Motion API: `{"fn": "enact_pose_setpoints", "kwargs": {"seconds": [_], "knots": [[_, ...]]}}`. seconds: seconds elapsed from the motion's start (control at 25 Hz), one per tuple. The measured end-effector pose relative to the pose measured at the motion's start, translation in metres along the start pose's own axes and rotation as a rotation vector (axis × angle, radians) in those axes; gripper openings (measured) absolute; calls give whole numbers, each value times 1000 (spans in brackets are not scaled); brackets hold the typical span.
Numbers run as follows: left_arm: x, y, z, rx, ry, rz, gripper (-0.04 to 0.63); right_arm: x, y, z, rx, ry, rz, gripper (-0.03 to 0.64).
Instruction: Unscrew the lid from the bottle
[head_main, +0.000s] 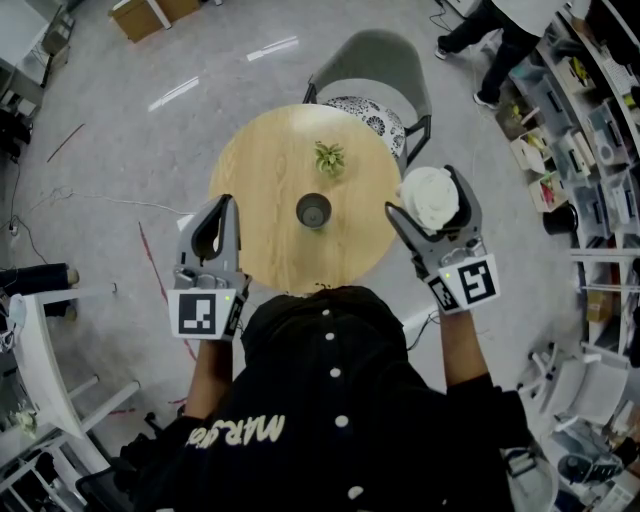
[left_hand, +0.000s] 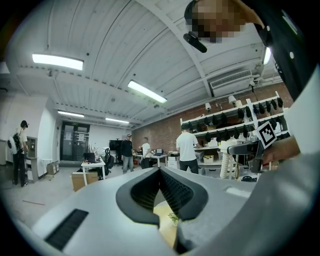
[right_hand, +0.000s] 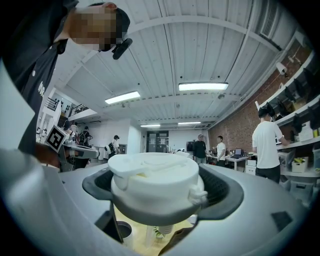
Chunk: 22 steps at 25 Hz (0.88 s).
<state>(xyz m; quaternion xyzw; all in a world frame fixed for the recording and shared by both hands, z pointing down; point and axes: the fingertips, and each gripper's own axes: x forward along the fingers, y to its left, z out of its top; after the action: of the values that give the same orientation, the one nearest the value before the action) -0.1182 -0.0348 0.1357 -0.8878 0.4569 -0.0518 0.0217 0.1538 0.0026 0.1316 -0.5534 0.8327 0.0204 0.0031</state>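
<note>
You are holding the left gripper out ahead of your left shoulder, pointing level, with its jaws pressing together at the tips and nothing between them. You are holding the right gripper out on the other side at about the same reach, also level, its jaws clamping the sides of a white lid. Your left forearm and right forearm are reaching forward well apart, with each gripper's marker cube facing up toward your head.
</note>
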Motion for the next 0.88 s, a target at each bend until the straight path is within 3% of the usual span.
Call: {"fn": "enact_pose_setpoints", "kwargs": {"seconds": [0.88], "knots": [[2, -1, -2, 12, -12, -7, 5, 0, -2, -1, 4, -3, 11, 483]]}}
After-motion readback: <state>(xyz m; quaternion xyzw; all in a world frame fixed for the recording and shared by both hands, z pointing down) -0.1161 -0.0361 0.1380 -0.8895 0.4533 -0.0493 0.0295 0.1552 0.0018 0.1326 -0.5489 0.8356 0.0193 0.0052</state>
